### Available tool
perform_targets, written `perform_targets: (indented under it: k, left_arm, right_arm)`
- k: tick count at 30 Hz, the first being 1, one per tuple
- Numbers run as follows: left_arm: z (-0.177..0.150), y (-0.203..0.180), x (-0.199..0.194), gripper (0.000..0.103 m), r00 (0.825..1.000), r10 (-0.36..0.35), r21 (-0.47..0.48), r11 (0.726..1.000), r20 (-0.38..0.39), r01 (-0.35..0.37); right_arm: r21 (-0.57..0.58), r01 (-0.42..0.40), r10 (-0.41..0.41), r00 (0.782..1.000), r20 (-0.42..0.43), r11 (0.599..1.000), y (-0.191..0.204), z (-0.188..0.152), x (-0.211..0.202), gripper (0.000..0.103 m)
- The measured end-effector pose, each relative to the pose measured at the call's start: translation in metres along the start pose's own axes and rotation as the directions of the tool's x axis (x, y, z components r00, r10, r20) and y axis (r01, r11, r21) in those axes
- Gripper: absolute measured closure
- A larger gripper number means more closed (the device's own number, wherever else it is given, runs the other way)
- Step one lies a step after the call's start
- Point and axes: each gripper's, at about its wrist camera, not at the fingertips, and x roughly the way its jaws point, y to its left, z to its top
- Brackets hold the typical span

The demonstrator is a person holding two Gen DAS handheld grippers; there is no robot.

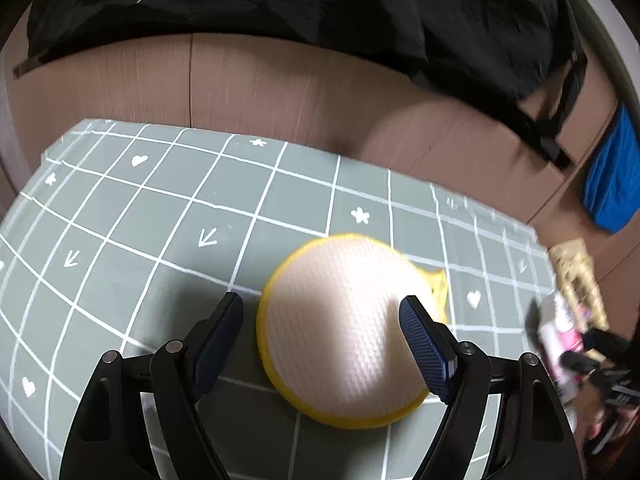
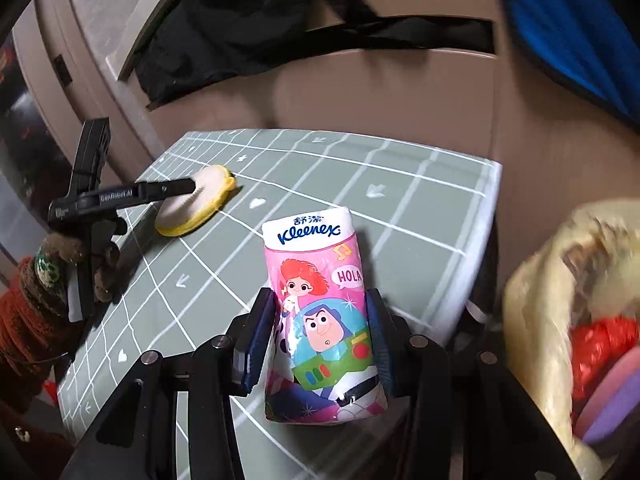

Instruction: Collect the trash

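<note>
**Q:** Grey-green checked cloth [image 2: 400, 184] covers the desk, brown cabinet fronts behind it. What is in your right hand-held gripper [image 2: 322, 336]?

**A:** A pink tissue pack [image 2: 320, 304], printed with cartoon figures, low in the centre of the right wrist view. My blue pads [image 2: 260, 336] press on both its sides, so I am pinching it. It looks lifted off the cloth, though I cannot be sure.

**Q:** How does a pack like that handle?

**A:** Light and soft, I judge. The glossy film wrapper looks slippery, and the contents will give under pressure. Holding it across the lower middle, as now, seems right: squeeze enough to dent it slightly, no more.

**Q:** And the left hand-held gripper [image 1: 320, 320]?

**A:** Spread wide. A round sponge pad [image 1: 344, 328], white mesh face with a yellow rim, lies flat on the cloth between the fingers. The right pad overlaps its edge in the left wrist view; whether it touches, I cannot tell. From the right wrist camera the pad sits at centre left of the frame.

**Q:** How should that one be taken?

**A:** It looks light, springy and unbreakable. I would close across the yellow rim, edge to edge, since the flat face offers nothing to pinch.

**Q:** Where does it all go?

**A:** Probably the pale bag [image 2: 560, 280] at the right edge, with red and purple items showing inside.
</note>
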Motion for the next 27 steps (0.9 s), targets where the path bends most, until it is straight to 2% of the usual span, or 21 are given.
perform_targets:
  k: [4, 7, 8, 9, 11, 16, 22, 27]
  left_arm:
    - [-0.006, -0.010, -0.003, 0.027, 0.998, 0.062, 0.028, 0.998, -0.011, -0.062]
    - [-0.010, -0.013, -0.007, 0.040, 0.997, 0.080, 0.006, 0.997, -0.001, -0.080]
    - [-0.012, -0.015, -0.010, 0.047, 0.995, 0.094, 0.000, 0.996, 0.009, -0.094]
    - [-0.013, -0.017, -0.013, 0.061, 0.994, 0.104, 0.001, 0.995, 0.020, -0.104]
    - [-0.014, -0.025, -0.022, 0.078, 0.991, 0.124, 0.011, 0.992, 0.057, -0.125]
    - [-0.020, -0.040, -0.051, 0.085, 0.984, 0.108, 0.012, 0.994, 0.143, -0.111]
    - [-0.027, -0.077, -0.096, 0.087, 0.957, 0.106, 0.071, 0.989, 0.270, -0.129]
    - [-0.036, -0.108, -0.124, 0.087, 0.937, 0.090, 0.118, 0.984, 0.337, -0.137]
  right_arm:
    - [-0.011, 0.000, 0.000, 1.000, 0.029, 1.000, 0.000, -0.006, -0.003, 0.061]
    - [-0.009, -0.024, 0.024, 0.999, 0.045, 1.000, 0.004, -0.008, -0.004, 0.061]
    - [-0.009, -0.030, 0.030, 0.998, 0.048, 1.000, 0.005, -0.009, -0.003, 0.061]
    - [-0.011, -0.038, 0.038, 0.998, 0.050, 0.999, 0.006, -0.010, -0.003, 0.061]
    - [-0.017, -0.044, 0.045, 0.997, 0.055, 0.999, 0.009, -0.013, -0.007, 0.061]
    - [-0.023, -0.059, 0.061, 0.995, 0.082, 0.998, 0.012, -0.015, -0.019, 0.061]
    - [-0.012, -0.061, 0.062, 0.990, 0.123, 0.998, 0.007, -0.020, -0.042, 0.061]
    - [-0.003, -0.063, 0.062, 0.986, 0.156, 0.998, 0.006, -0.021, -0.060, 0.061]
